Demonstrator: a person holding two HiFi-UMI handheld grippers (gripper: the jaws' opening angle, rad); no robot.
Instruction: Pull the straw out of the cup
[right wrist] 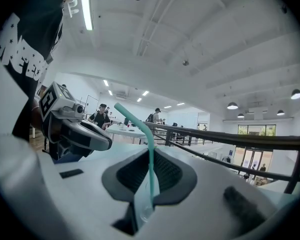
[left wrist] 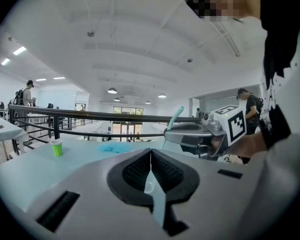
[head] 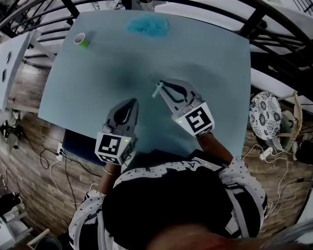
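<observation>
Straw [right wrist: 150,154], teal with a bent top, clamped upright between the closed jaws of the right hand-held gripper [head: 164,89]. It is held above the middle of the pale blue surface [head: 214,56], and its lower end hangs free.

The small green cup [head: 81,39] stands upright near the far left corner of the surface, well apart from the straw and from both grippers. Nothing shows in its mouth. The pull therefore looks finished: the straw is out and clear of the cup. At most, setting the straw down remains, though the task sentence does not ask for that.

The left hand-held gripper [head: 129,105] hovers just beside the right one, nearer the person. Its jaws are pressed together with nothing between them, and it does not touch the cup.

A crumpled blue item [head: 147,26], cloth or wrapper, I cannot tell which, lies at the far edge, near the cup but apart from it. Nothing lies between the grippers and the cup.

A dark railing [head: 261,14] curves round the far side of the surface. A stool with a patterned seat [head: 264,113] stands on the wooden floor to the right. Cables [head: 55,165] trail across the floor to the left, clear of the work.
</observation>
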